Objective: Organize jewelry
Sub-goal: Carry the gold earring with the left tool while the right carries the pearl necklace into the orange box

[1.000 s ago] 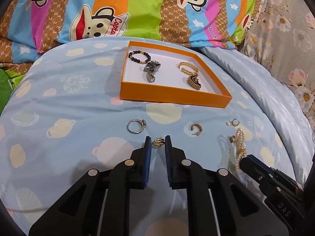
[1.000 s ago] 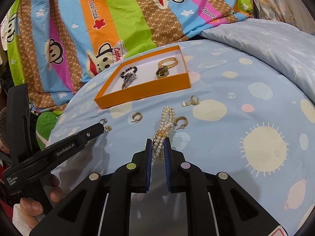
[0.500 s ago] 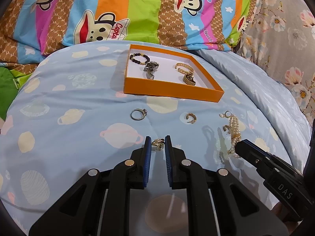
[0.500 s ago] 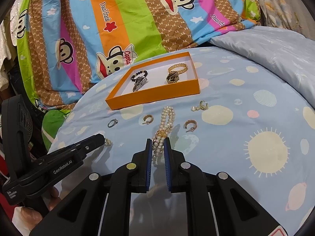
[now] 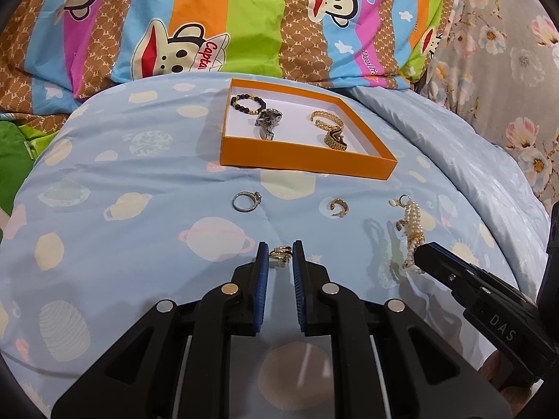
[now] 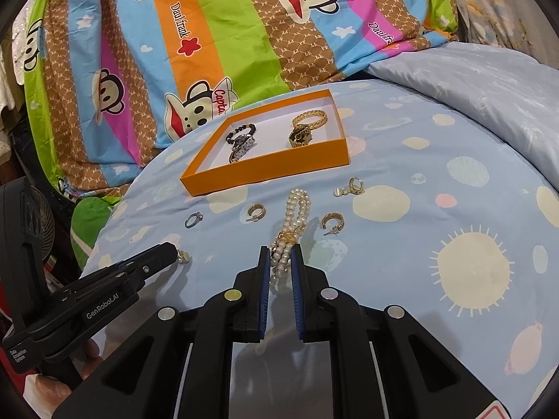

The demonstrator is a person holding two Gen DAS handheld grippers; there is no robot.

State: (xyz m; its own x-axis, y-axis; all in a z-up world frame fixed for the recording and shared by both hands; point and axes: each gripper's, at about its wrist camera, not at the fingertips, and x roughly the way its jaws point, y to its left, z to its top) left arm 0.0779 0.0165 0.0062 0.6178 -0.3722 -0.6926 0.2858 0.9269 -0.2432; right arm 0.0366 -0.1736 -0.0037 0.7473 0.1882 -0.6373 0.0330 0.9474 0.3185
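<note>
An orange tray [image 5: 300, 160] [image 6: 269, 171] sits on the blue bedspread and holds a black bead bracelet [image 5: 246, 102], a silver watch [image 5: 267, 123] and gold bracelets [image 5: 330, 131]. My left gripper [image 5: 280, 255] is shut on a small gold earring [image 5: 280, 255], lifted above the spread. My right gripper [image 6: 280, 256] is shut on the end of a pearl bracelet [image 6: 293, 223], which also shows in the left wrist view [image 5: 412, 230]. Loose on the spread lie a silver ring [image 5: 246, 201] [image 6: 193, 219], and gold hoop earrings [image 5: 339, 206] [image 6: 256, 211] [image 6: 333, 221].
A pearl-drop earring [image 6: 353, 186] lies right of the pearls. A striped monkey-print quilt [image 5: 244, 24] rises behind the tray. A floral fabric [image 5: 506, 52] and a pale blue pillow [image 6: 471, 83] lie at the right. The spread falls away at the left edge.
Both grippers have pulled back and up from the tray, each keeping hold of its piece. The tray and loose jewelry look farther away.
</note>
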